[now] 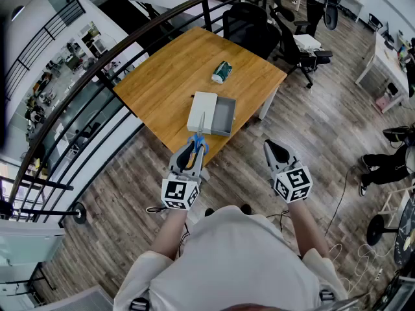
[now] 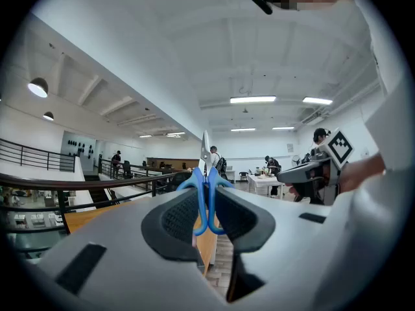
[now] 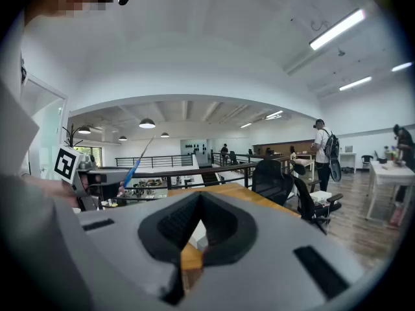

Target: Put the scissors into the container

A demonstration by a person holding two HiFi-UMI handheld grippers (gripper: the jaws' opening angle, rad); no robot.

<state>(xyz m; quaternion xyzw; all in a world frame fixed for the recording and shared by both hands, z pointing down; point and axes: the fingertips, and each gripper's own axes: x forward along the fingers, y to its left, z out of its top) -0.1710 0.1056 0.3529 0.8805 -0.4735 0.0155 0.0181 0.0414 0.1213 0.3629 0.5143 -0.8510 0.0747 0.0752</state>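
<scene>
- Head view, nearest: the left tongs (image 1: 193, 153) and the right tongs (image 1: 277, 150) are held side by side over the wood-plank floor (image 1: 240, 173), just short of the near corner of the square wooden surface (image 1: 162, 86).
- In the left gripper view the left tongs (image 2: 207, 207) are clamped on the blue-handled metal scissors (image 2: 207, 190), gripping the handle loops, with the blades standing up beyond the tips.
- In the right gripper view the right tongs (image 3: 198, 229) have their pads pressed together with nothing between them.
- The scissors (image 1: 198, 139) are outside the container, blades pointing toward it.
- Just beyond, near the corner, lies the grey open-topped box container (image 1: 224, 116), with a flat white lid (image 1: 202, 111) touching its left side.
- Farther, a green packet (image 1: 221, 72) lies well apart.
- Beyond the far edge stand black office chairs (image 1: 249, 24).
</scene>
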